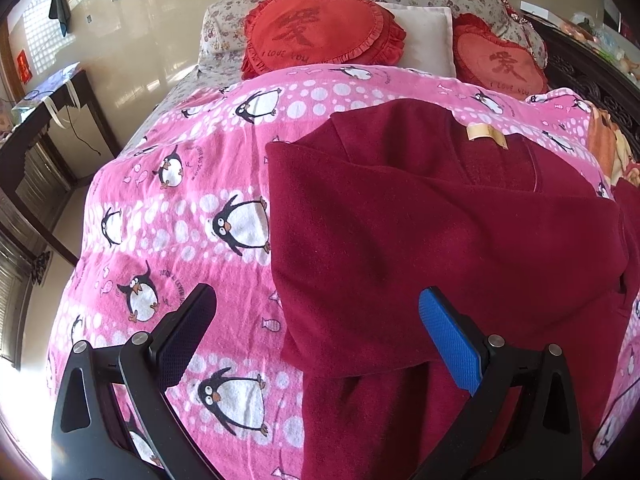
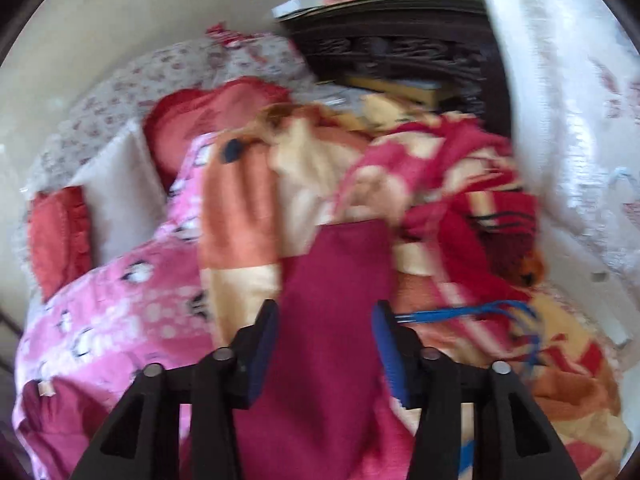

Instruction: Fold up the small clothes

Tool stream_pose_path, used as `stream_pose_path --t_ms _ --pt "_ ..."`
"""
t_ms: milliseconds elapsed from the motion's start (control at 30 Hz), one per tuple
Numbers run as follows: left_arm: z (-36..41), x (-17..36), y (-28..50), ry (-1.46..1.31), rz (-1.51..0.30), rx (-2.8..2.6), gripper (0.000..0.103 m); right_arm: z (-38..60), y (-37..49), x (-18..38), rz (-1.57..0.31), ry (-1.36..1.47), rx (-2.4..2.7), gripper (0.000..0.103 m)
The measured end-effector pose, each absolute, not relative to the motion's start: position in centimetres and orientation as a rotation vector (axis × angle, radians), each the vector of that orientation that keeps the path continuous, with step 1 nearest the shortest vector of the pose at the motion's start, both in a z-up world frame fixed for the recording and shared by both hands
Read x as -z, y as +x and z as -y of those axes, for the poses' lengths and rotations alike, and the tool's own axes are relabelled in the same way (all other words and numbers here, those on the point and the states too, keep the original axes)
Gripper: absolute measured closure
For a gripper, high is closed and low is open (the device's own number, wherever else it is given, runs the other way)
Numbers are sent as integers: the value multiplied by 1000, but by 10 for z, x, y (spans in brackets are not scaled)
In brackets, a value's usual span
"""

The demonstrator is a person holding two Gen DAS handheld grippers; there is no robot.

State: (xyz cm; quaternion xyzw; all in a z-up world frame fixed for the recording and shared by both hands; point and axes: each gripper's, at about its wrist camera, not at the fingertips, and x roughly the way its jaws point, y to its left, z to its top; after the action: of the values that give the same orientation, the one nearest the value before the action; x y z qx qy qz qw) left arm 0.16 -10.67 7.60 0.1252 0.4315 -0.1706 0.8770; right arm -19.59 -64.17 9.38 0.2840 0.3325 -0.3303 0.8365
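Observation:
A dark red knit sweater [image 1: 440, 232] lies on the pink penguin blanket [image 1: 180, 200], one sleeve folded across its body, a tan label at the collar. My left gripper [image 1: 316, 304] is open above the sweater's lower left edge, holding nothing. In the blurred right wrist view, a sleeve of the same sweater [image 2: 340, 280] stretches forward between the fingers of my right gripper [image 2: 326, 316]. The jaws stand apart on either side of the sleeve; I cannot tell whether they touch it.
Two red heart cushions [image 1: 320, 28] and a white pillow [image 1: 428, 36] lie at the bed's head. A crumpled orange and red blanket [image 2: 440, 184] is heaped on the right by a dark carved headboard [image 2: 400, 52]. A dark side table [image 1: 44, 120] stands left.

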Motion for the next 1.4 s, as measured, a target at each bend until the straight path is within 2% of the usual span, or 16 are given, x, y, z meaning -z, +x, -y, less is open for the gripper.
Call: stream_pose_path --t_ms 300,333,367,400,433,467,733,933,1233,1400 --pt "101 -76 3 261 -912 340 1 675 -143 -43 -871 629 841 54" --pt "100 -75 4 261 -913 337 1 678 -143 -37 -891 640 840 58" --pt "100 -75 4 259 -914 335 1 680 -146 -34 -900 650 842 73" --pt "99 -75 4 254 -915 336 1 681 -151 -36 -887 659 840 80" --pt "99 -75 4 250 -915 339 1 680 -157 -39 -861 675 822 92" --pt "98 -75 4 249 -914 341 1 678 -165 -44 -833 693 794 100" --pt "90 -86 -3 229 -890 347 1 638 -224 -114 -628 663 600 100" --pt "79 -108 -9 215 -845 352 1 582 -214 -169 -529 608 361 100" --pt "61 -135 -14 145 -807 378 1 445 -159 -233 -522 488 -136 100" --pt "54 -140 -14 87 -797 394 1 371 -119 -230 -586 476 -405 100"
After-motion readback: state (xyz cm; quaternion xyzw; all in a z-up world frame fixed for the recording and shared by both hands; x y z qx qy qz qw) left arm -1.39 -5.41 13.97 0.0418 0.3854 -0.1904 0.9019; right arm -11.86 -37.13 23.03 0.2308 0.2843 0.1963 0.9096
